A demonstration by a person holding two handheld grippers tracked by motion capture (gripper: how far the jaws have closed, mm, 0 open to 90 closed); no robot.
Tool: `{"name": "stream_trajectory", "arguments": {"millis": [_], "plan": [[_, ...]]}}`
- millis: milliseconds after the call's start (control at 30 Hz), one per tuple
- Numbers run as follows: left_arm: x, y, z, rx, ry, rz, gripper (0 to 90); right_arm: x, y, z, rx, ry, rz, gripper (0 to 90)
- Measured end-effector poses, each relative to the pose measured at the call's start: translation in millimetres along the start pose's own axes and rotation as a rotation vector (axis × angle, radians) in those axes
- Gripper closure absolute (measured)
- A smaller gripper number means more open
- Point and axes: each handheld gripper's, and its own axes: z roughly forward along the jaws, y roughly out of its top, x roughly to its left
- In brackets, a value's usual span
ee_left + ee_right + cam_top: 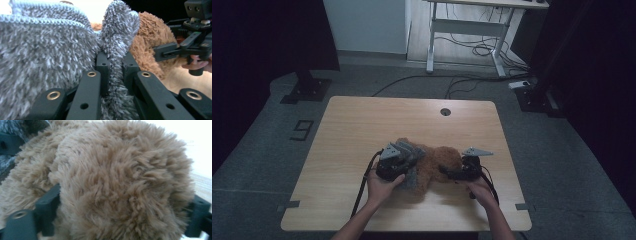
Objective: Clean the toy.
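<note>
Left gripper (112,67): clenched on a fold of the grey fluffy cloth (42,60), which rises between its jaws.
Right gripper (451,173): jaws stand wide around a bulge of the brown fluffy cloth (120,185); whether the pads press on it cannot be told.
Grey fluffy cloth: lies left of the brown one, touching it.
Brown fluffy cloth: near the middle of the wooden table (362,120), toward the person's side.
Hands: left hand (382,187) and right hand (482,189) each hold a gripper.
</note>
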Motion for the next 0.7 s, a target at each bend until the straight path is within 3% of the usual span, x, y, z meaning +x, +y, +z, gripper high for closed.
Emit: {"name": "stream_trajectory", "arguments": {"millis": [167,333,433,533,633,700], "plan": [[-13.8,-0.9,-10.0,0.007,-0.043,0.003,79.5,9.6,-17.0,-8.4,-0.037,-0.022,-0.052,27.6],[-43.4,36.0,-6.4,-0.003,-0.029,0.106,79.4,15.6,-24.8,-9.1,-0.079,-0.079,-0.073,32.2],[-67.6,58.9,16.5,0.003,-0.031,0.166,79.3,20.3,-26.5,-5.8,-0.106,-0.101,-0.089,32.3],[-86.8,70.7,57.0,0.064,-0.037,0.187,79.3,24.6,-27.2,-4.0,-0.122,-0.125,-0.113,32.1],[-90.4,62.9,90.4,0.152,-0.009,0.202,79.1,25.8,-29.2,-5.0,-0.132,-0.136,-0.121,31.9],[-86.2,54.6,97.3,0.138,-0.007,0.197,79.1,23.3,-30.7,-5.6,-0.131,-0.140,-0.111,31.9]]}}
